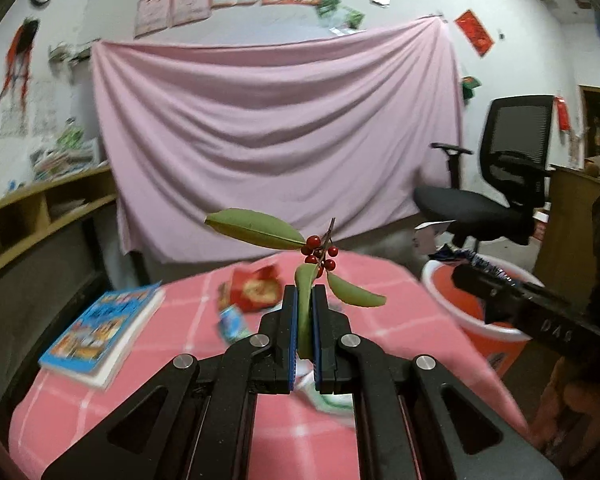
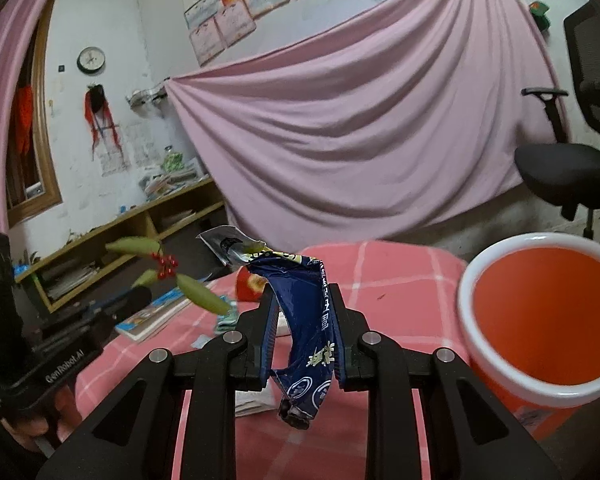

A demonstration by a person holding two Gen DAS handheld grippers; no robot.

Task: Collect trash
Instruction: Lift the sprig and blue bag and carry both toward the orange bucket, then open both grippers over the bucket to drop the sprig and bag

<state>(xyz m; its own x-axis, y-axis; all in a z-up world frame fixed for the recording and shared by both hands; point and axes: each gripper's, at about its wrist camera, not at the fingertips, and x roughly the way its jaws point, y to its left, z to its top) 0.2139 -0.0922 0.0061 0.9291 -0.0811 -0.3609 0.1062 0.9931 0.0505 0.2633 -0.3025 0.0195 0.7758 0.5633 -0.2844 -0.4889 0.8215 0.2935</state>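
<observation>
My left gripper (image 1: 304,292) is shut on a leaf of a twig (image 1: 320,256) that carries red berries and green leaves, and holds it above the pink checked table (image 1: 400,320). The same twig (image 2: 168,270) shows at the left of the right wrist view. A crumpled blue snack wrapper (image 2: 308,320) hangs between the pads of my right gripper (image 2: 304,300), which is shut on it. An orange bin with a white rim (image 2: 540,320) stands open just right of that gripper, beside the table. In the left wrist view the bin (image 1: 472,308) lies partly behind the right gripper.
On the table lie a red crumpled wrapper (image 1: 256,288), a small blue packet (image 1: 232,320) and a blue-covered book (image 1: 104,328). A black office chair (image 1: 496,184) stands behind the bin. A pink sheet (image 1: 276,140) hangs on the wall, low shelves (image 1: 40,208) run along the left.
</observation>
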